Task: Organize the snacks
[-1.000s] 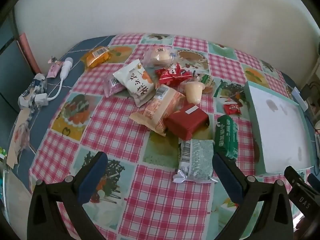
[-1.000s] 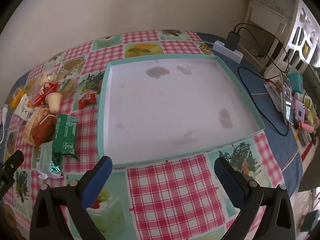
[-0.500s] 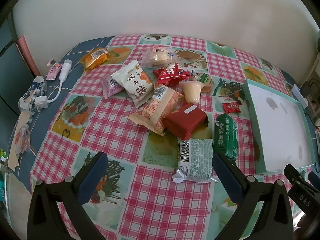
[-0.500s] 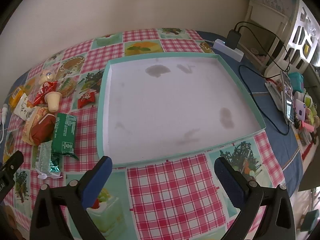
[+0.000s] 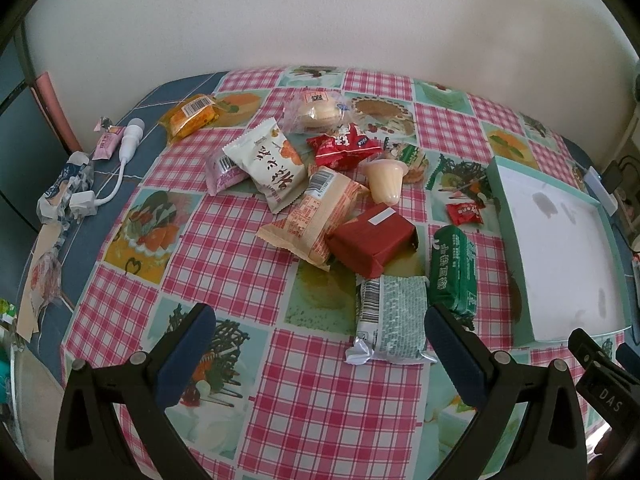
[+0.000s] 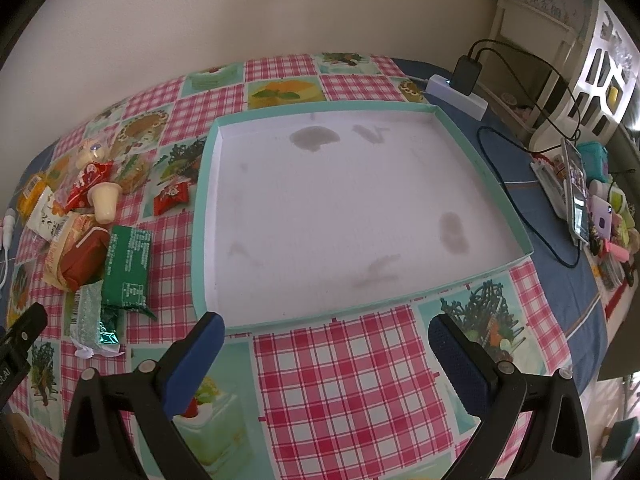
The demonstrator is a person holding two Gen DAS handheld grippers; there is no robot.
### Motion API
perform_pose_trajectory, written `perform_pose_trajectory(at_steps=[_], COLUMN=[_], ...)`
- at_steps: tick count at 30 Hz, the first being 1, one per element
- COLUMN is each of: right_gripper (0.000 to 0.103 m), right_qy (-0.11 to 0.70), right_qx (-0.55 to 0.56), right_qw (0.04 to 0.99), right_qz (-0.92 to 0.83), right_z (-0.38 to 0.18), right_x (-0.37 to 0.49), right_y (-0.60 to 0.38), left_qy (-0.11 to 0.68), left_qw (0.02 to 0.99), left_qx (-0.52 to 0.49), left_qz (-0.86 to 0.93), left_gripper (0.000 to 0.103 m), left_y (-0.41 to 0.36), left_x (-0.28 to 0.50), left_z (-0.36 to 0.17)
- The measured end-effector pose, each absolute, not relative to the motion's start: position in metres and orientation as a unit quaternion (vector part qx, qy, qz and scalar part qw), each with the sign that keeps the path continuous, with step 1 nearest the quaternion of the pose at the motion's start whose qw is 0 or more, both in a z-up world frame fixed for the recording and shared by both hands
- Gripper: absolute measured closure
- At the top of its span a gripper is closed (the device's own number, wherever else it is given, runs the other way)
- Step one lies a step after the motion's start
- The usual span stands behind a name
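Both tongs hang spread and empty above the checked cloth (image 5: 320, 380) — the left gripper (image 5: 316, 354) faces the snack pile (image 5: 344, 216), the right gripper (image 6: 326, 354) faces the tray (image 6: 472, 136). The snacks lie loose just left of the tray — none in it.
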State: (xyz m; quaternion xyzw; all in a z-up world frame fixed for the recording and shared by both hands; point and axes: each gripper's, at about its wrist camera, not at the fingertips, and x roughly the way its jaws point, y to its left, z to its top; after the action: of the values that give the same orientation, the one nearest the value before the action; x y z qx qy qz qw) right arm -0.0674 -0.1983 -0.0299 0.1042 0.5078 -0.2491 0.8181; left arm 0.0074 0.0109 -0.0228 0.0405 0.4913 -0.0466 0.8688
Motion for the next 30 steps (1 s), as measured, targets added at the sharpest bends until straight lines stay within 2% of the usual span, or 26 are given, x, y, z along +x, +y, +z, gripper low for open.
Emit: perform_pose_trajectory(at_steps=[30], right_gripper=[0.0], right_qy=[0.512], right_qx=[0.112], right_qw=[0.815], right_qz=[-0.247], right_z=[-0.0324], right_x=[-0.067], right_y=[-0.1987], left_qy=[0.496], left_qw=[0.866], left_qx=[0.043], left_qz=[-0.044], left_gripper=[0.0], left_y=[0.0128], left_x=[0.0077], left_z=[-0.0268])
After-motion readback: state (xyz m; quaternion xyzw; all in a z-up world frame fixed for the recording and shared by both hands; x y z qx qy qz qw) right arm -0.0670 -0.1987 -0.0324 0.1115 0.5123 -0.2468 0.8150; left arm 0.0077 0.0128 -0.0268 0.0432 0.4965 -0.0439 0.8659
